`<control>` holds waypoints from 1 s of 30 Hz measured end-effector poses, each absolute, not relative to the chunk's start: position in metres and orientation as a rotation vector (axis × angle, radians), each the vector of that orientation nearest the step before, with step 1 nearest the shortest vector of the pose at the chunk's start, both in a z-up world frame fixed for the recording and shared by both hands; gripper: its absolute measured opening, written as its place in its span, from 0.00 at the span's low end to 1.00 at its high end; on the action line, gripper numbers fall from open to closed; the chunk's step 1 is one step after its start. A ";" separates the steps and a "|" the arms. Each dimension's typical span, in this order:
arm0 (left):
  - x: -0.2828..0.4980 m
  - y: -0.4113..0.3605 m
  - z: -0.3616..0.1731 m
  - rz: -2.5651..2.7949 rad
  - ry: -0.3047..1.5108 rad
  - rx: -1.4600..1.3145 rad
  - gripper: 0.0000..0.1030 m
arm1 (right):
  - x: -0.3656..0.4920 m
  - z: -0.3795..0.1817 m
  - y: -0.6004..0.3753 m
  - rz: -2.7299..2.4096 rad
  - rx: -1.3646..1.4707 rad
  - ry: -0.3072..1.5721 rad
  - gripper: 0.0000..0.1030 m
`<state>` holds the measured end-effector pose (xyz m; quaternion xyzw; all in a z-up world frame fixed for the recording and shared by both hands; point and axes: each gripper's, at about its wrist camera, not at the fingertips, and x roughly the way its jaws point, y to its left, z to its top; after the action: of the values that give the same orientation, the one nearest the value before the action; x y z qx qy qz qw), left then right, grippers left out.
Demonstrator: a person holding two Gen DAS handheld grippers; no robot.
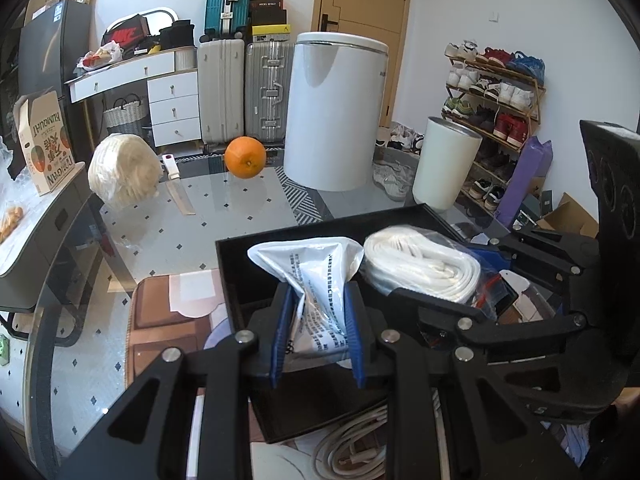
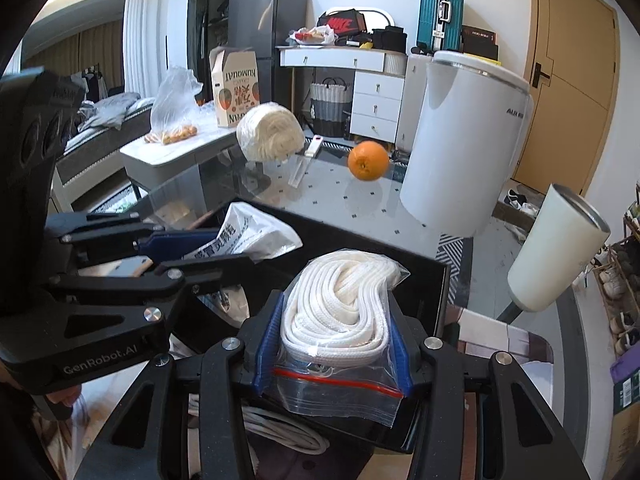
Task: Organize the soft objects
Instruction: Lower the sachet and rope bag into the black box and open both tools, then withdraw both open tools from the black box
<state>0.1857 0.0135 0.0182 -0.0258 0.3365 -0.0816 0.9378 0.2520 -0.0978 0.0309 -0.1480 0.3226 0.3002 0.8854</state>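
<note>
Two grippers over a black rectangular tray [image 1: 400, 216]. Left gripper [image 1: 318, 330] pinches a crumpled white printed pouch [image 1: 308, 268]; right gripper [image 2: 334, 342] clasps a clear zip bag of coiled white flat cord [image 2: 340, 304], pads against the bag. Left view alone shows shoe rack [image 1: 496, 92]; right view alone, plastic bag of small orange fruit [image 2: 174, 114]. Beyond both: orange [image 1: 245, 157], white cylindrical appliance [image 1: 336, 112].

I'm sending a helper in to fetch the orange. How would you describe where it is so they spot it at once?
Look at the glass table and find the big white bin standing on it. The orange sits just left of that bin, alone on bare glass, apart from the pale yarn bundle further left. It is the only round, bright orange thing there.
</note>
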 end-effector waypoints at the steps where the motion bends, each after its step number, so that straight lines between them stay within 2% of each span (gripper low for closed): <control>1: 0.186 0.012 0.017 -0.166 0.685 -0.044 0.23 | 0.252 0.028 -0.097 0.624 -0.313 0.676 0.51; 4: 0.185 0.011 0.018 -0.166 0.684 -0.028 0.25 | 0.252 0.027 -0.099 0.617 -0.308 0.667 0.61; 5: 0.184 0.011 0.018 -0.170 0.685 -0.028 0.28 | 0.251 0.028 -0.100 0.618 -0.309 0.662 0.68; 7: 0.181 0.011 0.019 -0.178 0.683 -0.029 0.35 | 0.248 0.031 -0.103 0.607 -0.314 0.645 0.73; 9: 0.176 0.009 0.023 -0.177 0.675 -0.023 0.52 | 0.242 0.035 -0.109 0.618 -0.308 0.628 0.79; 13: 0.161 0.008 0.031 -0.187 0.656 -0.022 0.54 | 0.227 0.048 -0.123 0.615 -0.297 0.589 0.85; 14: 0.154 0.007 0.034 -0.181 0.649 -0.016 0.57 | 0.223 0.051 -0.127 0.610 -0.293 0.585 0.86; 17: 0.137 0.009 0.040 -0.161 0.620 -0.034 1.00 | 0.213 0.061 -0.141 0.595 -0.263 0.582 0.99; 30: 0.079 0.019 0.049 -0.095 0.609 -0.089 1.00 | 0.156 0.076 -0.182 0.594 -0.225 0.584 0.99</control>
<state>0.0792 0.0190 0.0490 -0.0439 0.2996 -0.0469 0.9519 0.1565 -0.1823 0.0759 -0.1089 0.2830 0.2877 0.9085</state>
